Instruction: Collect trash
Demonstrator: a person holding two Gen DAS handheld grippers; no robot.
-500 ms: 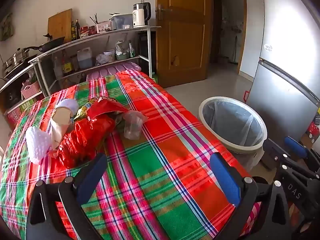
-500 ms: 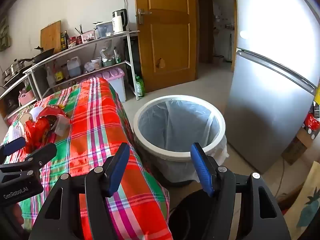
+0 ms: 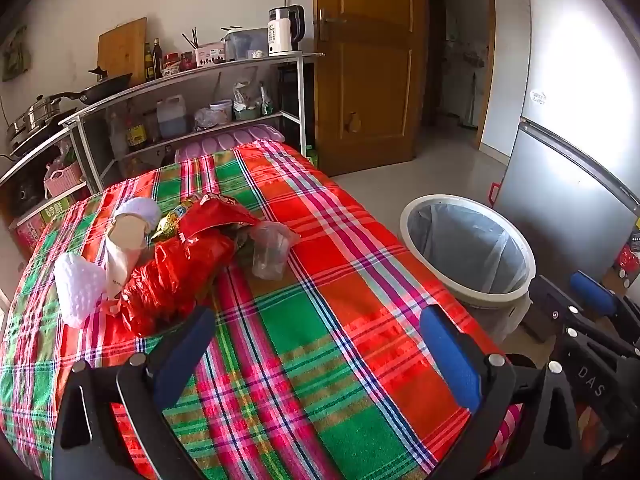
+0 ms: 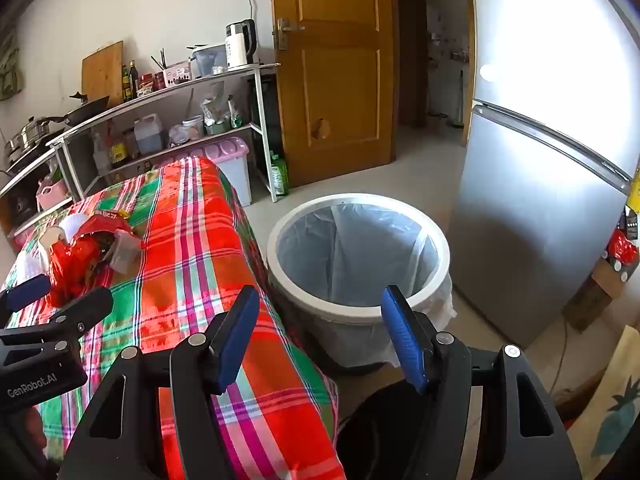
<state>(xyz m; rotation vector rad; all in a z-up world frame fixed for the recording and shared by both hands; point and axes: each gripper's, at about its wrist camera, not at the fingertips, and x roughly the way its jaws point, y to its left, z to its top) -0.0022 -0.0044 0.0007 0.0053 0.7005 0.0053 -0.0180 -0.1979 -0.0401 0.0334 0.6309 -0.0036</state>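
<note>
Two grippers, the left gripper [image 3: 316,344] and the right gripper [image 4: 320,332], hung with jaws spread wide and nothing between them, the left over bare tablecloth [image 3: 312,320]. Ahead and to its left lay the trash: a red snack bag [image 3: 176,268], likely light, crinkly and slippery, best pinched at a crumpled fold, beside a clear plastic cup [image 3: 270,248]; the lined bin [image 4: 356,256] stood just ahead of the right gripper. Compared with half a second earlier, nothing visibly differed.

Crumpled red wrappers [image 3: 180,268], a clear plastic cup [image 3: 270,248] and white wads [image 3: 78,288] lie heaped on the tablecloth. The lined white bin [image 4: 358,256] stands open beside the table.
</note>
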